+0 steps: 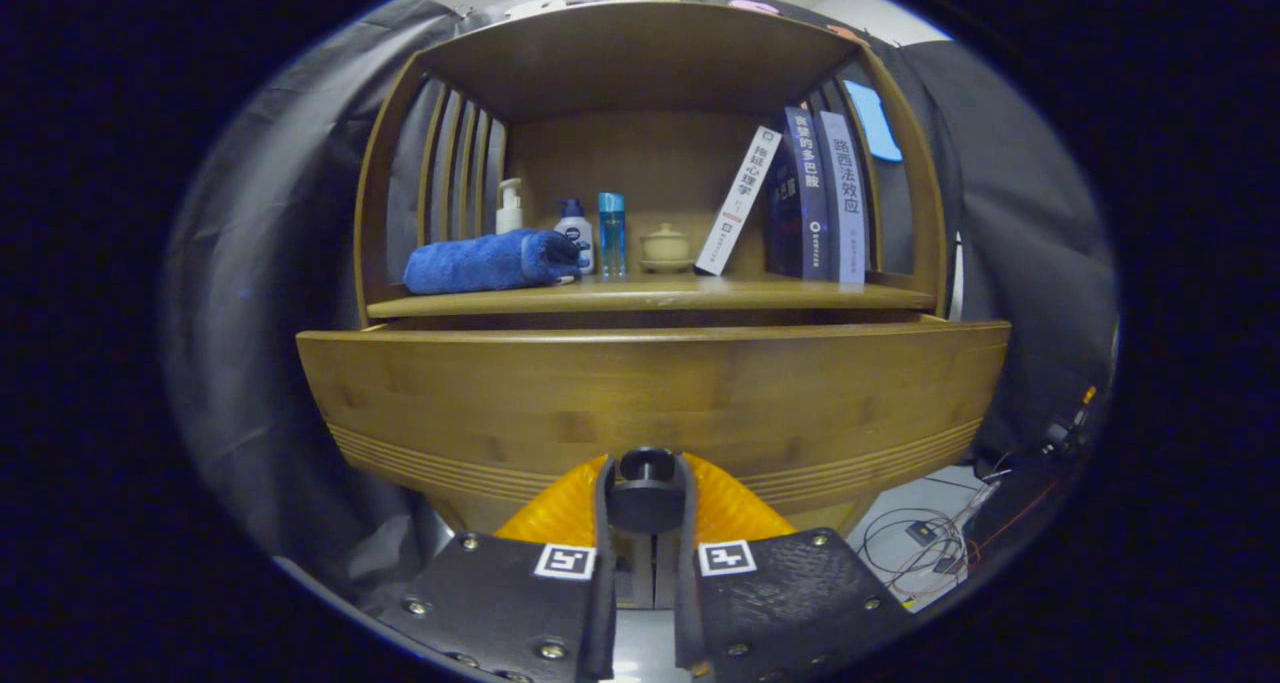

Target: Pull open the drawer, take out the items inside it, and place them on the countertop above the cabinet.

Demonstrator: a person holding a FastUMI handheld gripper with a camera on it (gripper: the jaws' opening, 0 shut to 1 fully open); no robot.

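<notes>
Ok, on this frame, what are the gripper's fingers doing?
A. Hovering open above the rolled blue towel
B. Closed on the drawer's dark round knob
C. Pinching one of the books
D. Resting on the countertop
B: the gripper has both fingers pressed against the dark round knob on the drawer front.

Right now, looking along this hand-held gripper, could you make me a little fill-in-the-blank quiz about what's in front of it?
1. The gripper is closed on the drawer's round dark ____.
2. The rolled blue towel lies on the wooden countertop, on the ____ side.
3. At the right end, three ____ stand, one leaning.
4. The wide wooden drawer front sits directly ____ the countertop.

Missing words: knob; left; books; below
</notes>
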